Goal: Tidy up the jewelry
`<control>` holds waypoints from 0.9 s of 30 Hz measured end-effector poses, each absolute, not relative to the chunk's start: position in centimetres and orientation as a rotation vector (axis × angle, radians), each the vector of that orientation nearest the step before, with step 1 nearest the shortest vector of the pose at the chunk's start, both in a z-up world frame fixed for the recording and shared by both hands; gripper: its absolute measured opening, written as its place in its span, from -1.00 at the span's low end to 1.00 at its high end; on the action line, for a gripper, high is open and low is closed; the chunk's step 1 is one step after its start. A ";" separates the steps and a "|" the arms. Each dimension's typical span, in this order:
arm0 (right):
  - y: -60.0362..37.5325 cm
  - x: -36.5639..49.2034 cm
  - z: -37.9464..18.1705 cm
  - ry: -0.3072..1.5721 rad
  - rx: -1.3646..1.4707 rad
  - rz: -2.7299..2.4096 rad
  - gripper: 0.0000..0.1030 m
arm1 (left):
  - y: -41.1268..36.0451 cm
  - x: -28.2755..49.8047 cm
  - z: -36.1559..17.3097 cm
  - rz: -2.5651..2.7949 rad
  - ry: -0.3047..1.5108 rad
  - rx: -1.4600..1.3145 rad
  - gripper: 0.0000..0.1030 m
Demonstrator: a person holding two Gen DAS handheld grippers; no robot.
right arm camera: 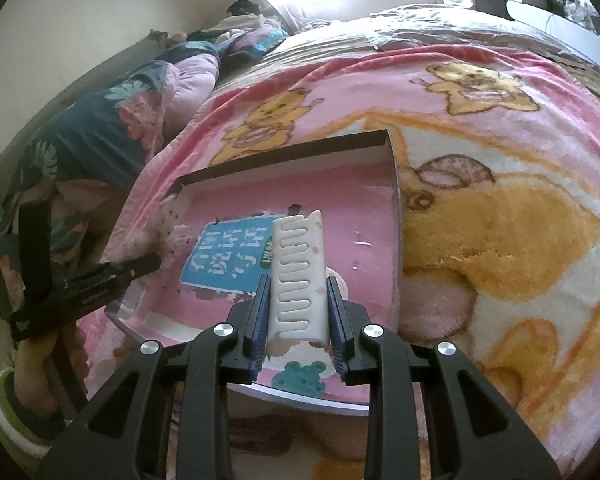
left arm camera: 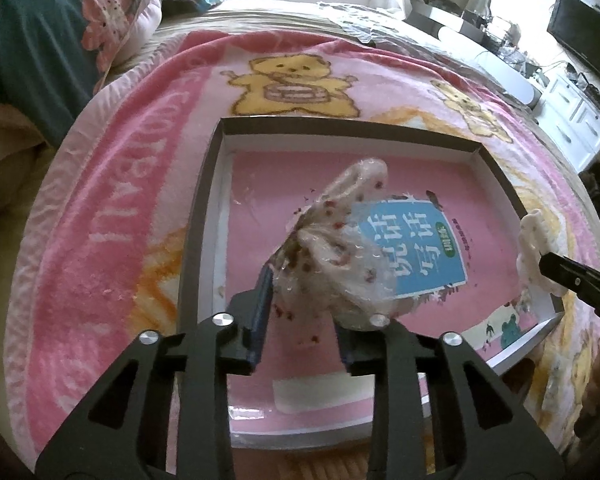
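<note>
A shallow box (left arm camera: 204, 208) with a pink floor and a blue label lies on the bed. My left gripper (left arm camera: 300, 300) is shut on a sheer spotted scrunchie (left arm camera: 336, 248) and holds it above the box. My right gripper (right arm camera: 298, 312) is shut on a white comb-shaped hair clip (right arm camera: 300, 276), also above the box (right arm camera: 396, 200). The clip (left arm camera: 534, 248) and right gripper tip show at the right edge of the left wrist view. The scrunchie (right arm camera: 172, 224) and left gripper show at the left of the right wrist view.
The box rests on a pink blanket with yellow bears (left arm camera: 112, 216). A dark floral quilt (left arm camera: 40, 60) is bunched at the far left. White drawers (left arm camera: 576, 120) and a screen stand beyond the bed's right side.
</note>
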State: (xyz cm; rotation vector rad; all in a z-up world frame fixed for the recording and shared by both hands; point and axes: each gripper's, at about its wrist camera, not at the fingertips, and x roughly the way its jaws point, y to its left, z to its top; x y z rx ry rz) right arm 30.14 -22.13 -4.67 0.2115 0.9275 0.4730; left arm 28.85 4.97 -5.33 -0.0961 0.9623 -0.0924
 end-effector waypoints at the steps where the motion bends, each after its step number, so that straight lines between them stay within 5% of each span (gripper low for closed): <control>1: -22.1 30.1 -4.7 0.929 0.214 0.474 -0.50 | 4.9 28.7 -5.3 -0.093 0.963 -0.096 -0.46; 5: -21.7 30.1 -4.7 0.930 0.196 0.472 -0.50 | 4.6 27.9 -4.8 -0.090 0.953 -0.103 0.00; 13: -21.1 29.9 -5.1 0.958 0.196 0.466 -0.43 | 4.0 26.0 -3.3 -0.065 0.926 -0.113 0.57; 16: -20.8 29.7 -4.6 0.945 0.180 0.464 -0.04 | 3.6 25.2 -2.7 -0.062 0.921 -0.108 0.76; 20: -20.8 29.0 -3.3 0.907 0.156 0.471 0.21 | 3.3 24.3 -1.5 -0.058 0.894 -0.107 0.82; 22: -20.9 28.8 -2.7 0.888 0.158 0.464 0.51 | 3.2 23.9 -0.9 -0.058 0.883 -0.116 0.82; 27: -21.4 28.2 -0.7 0.833 0.160 0.448 0.76 | 2.6 23.1 0.4 -0.050 0.870 -0.109 0.82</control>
